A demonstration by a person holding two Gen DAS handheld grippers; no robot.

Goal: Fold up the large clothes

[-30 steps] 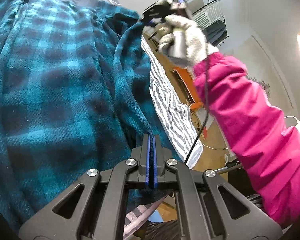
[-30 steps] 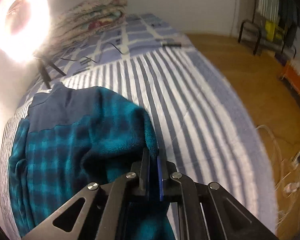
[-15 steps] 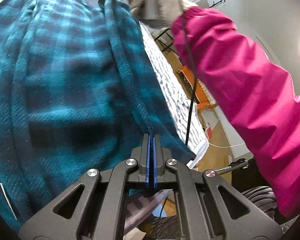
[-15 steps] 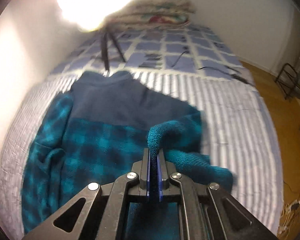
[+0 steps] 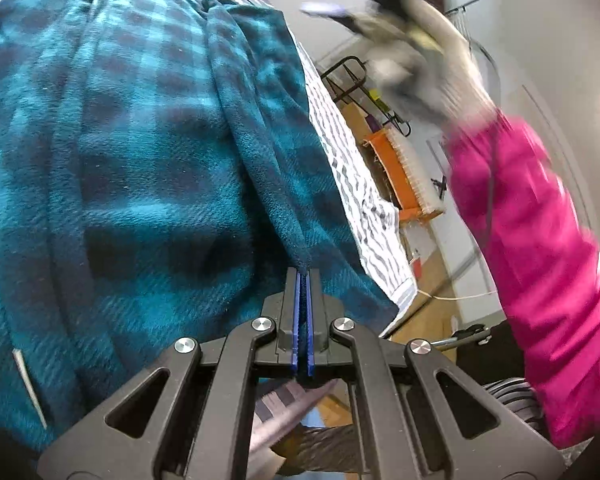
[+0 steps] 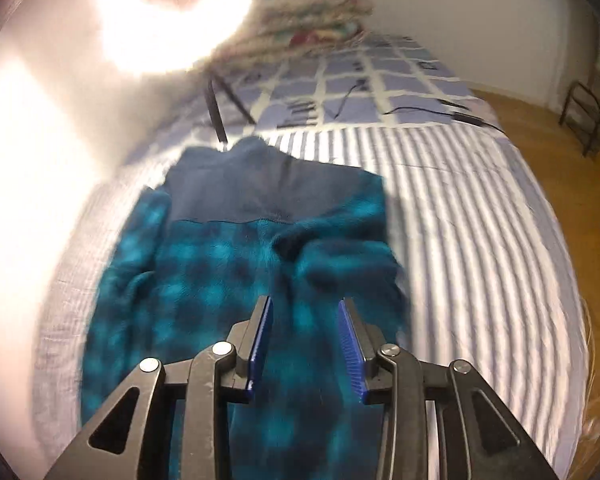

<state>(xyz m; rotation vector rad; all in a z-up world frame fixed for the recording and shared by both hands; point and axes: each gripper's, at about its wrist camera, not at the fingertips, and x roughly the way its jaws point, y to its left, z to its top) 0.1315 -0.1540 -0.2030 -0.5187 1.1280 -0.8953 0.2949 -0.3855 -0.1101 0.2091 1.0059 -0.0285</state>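
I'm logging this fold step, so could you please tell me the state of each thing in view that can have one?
Left hand-held gripper: shut on the fleece's edge.
Right hand-held gripper: open, holding nothing, above the fleece.
Plaid fleece: spread on the bed, right side folded inward over the body.
Striped bedsheet: flat under the fleece.
Lamp: on, glaring.
Folded blankets: stacked at the bed's far end; blurred.

Teal plaid fleece (image 6: pixel 236 280), navy yoke, spread on bed

no readable text, labels or numbers anywhere.
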